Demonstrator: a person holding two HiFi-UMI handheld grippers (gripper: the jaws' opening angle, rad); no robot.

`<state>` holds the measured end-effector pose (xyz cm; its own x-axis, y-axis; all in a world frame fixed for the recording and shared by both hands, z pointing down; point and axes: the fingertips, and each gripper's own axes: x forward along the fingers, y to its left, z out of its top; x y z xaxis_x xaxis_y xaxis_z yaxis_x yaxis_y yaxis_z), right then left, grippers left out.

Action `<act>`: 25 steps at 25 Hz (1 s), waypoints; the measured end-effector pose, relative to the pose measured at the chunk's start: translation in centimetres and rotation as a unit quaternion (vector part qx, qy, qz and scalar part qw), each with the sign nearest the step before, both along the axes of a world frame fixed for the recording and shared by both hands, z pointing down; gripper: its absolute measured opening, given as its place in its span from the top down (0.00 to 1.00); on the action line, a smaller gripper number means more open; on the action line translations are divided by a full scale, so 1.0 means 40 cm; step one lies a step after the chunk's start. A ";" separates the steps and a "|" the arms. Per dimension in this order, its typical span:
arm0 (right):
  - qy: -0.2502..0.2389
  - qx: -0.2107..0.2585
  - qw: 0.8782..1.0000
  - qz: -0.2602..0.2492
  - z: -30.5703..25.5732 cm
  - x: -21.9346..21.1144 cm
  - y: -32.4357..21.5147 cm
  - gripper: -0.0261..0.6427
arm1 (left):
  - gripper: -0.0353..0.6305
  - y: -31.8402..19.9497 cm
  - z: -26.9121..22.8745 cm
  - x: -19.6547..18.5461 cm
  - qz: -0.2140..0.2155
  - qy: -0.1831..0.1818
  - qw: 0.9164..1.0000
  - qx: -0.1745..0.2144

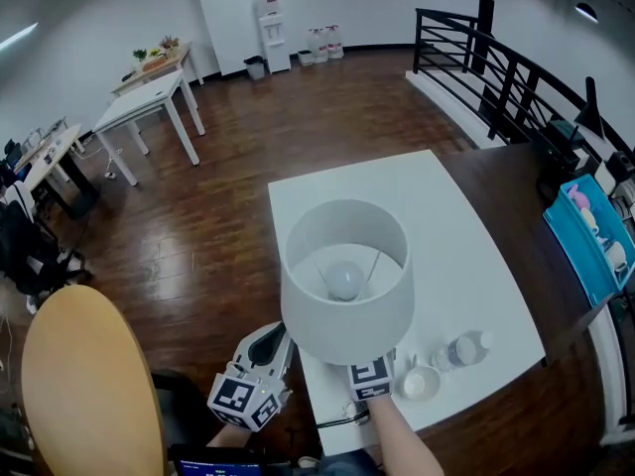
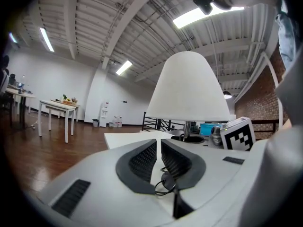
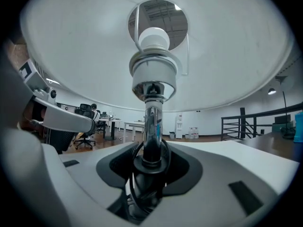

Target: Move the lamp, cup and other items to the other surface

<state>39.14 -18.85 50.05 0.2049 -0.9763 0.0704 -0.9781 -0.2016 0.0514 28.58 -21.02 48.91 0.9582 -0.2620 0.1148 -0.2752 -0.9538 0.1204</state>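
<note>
Clamping the right gripper (image 3: 150,162) on the chrome stem (image 3: 152,126) of the table lamp (image 1: 327,310), jaws pressing on both sides of the tube low down, with a loop of black cord (image 3: 132,157) lying round the stem between the pads. Holding the lamp upright, with the white shade (image 2: 189,86) spreading directly above this gripper and covering its jaws in the head view, and the bulb (image 1: 344,282) showing through the shade's open top. Hovering the left gripper (image 1: 270,343) just to the left of the right one, off the near edge of the white table (image 1: 466,256), jaws drawn together and pinching a thin black cord whose small loop is showing at the inner end of the pads. Placing the lamp ahead and to the right of the left gripper, with its dark base (image 2: 188,138) low over the tabletop; failing to tell whether that base is touching the surface. Finding a white cup (image 1: 419,383) on the table just right of the right gripper, and a clear water bottle (image 1: 464,349) lying just beyond the cup, further right. Showing a dark wooden table (image 1: 506,181) well ahead and right of both grippers, butting against the white one, and a rounded wooden chair back (image 1: 89,390) well to the left of the left gripper.
</note>
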 end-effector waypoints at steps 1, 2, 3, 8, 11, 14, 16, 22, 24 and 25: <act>-0.001 0.000 1.000 0.001 0.001 0.000 0.001 0.74 | 0.89 -0.004 0.003 0.000 -0.001 -0.001 1.000 0.000; -0.001 -0.002 1.000 0.001 0.004 0.000 0.003 0.74 | 0.89 -0.007 0.005 0.000 -0.001 -0.003 1.000 0.000; -0.001 -0.008 1.000 0.001 0.009 -0.001 0.006 0.73 | 0.89 -0.008 0.006 0.000 0.000 -0.005 1.000 -0.001; -0.001 -0.056 0.998 -0.001 0.046 -0.012 0.029 0.63 | 0.89 0.008 0.003 0.006 0.008 -0.014 1.000 0.002; -0.003 -0.068 0.998 0.002 0.057 -0.015 0.043 0.59 | 0.89 0.015 0.007 0.005 0.008 -0.016 1.000 0.003; -0.009 -0.027 0.999 0.019 0.035 -0.006 0.057 0.59 | 0.89 0.028 0.008 0.004 0.011 -0.021 1.000 0.002; -0.013 0.000 0.999 0.031 0.020 -0.005 0.070 0.59 | 0.89 0.039 0.005 0.003 0.015 -0.023 1.000 0.002; -0.021 0.001 0.999 0.041 0.004 -0.044 0.127 0.59 | 0.89 0.064 -0.012 -0.018 0.015 -0.021 1.000 0.005; -0.023 -0.001 0.999 0.041 0.001 -0.071 0.151 0.59 | 0.89 0.079 -0.019 -0.040 0.013 -0.020 1.000 0.006; -0.026 -0.001 0.999 0.041 0.001 -0.088 0.164 0.59 | 0.89 0.085 -0.023 -0.053 0.010 -0.018 1.000 0.006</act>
